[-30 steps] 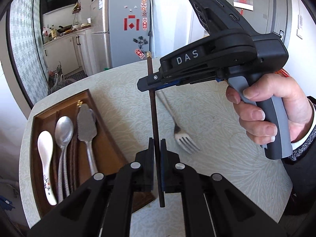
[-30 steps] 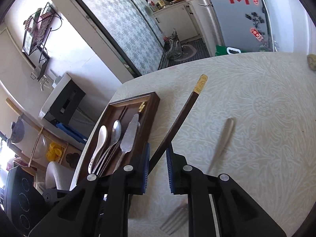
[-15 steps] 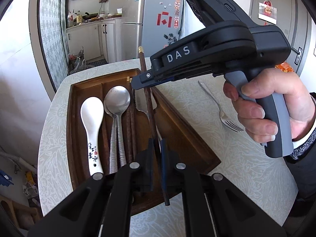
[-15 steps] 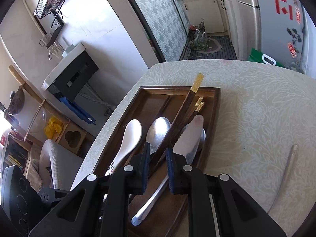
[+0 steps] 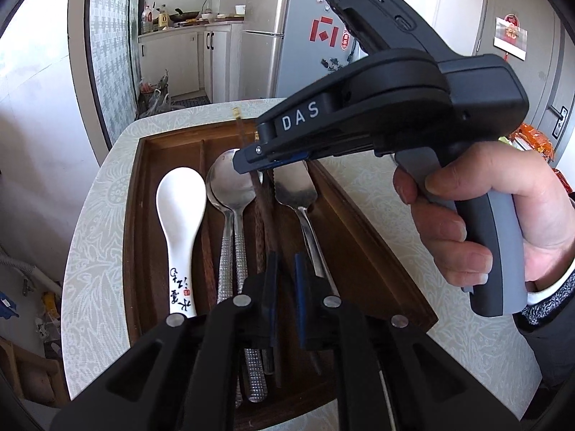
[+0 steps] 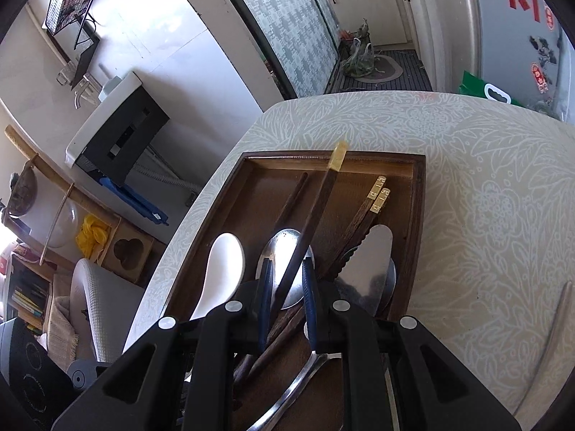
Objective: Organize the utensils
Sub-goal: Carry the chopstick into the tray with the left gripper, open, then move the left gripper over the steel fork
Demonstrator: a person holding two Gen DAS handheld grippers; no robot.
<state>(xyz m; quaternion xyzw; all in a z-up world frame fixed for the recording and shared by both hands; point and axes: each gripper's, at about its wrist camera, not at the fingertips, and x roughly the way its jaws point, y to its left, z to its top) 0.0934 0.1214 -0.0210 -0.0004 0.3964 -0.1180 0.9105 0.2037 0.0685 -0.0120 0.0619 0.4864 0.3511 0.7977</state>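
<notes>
Two grippers meet over the wooden tray [image 5: 363, 226], which sits on the patterned surface [image 6: 467, 179] near its rounded edge. The right gripper [image 5: 248, 163], held by a hand [image 5: 485, 222], has its fingers clenched on a dark chopstick [image 6: 323, 197] partway along the shaft. The chopstick hangs tilted above the tray's middle compartment, with its gold-capped end [image 6: 339, 156] over the far rim.

The left gripper [image 5: 284, 269] has its fingers drawn nearly together with only a slim gap between them. The chopstick's lower end runs down to the inner edge of one finger (whether it is actually pinched there I cannot tell).

Already in the tray lie a white ceramic spoon [image 5: 181, 201] in the left compartment and metal spoons [image 5: 230, 186] just beside it across the divider. Next come a pair of gold-tipped chopsticks [image 6: 373, 197] and then a serrated knife [image 5: 296, 186] toward the right wall.

A fork handle [image 6: 560, 309] lies on the surface, well apart from the tray.
</notes>
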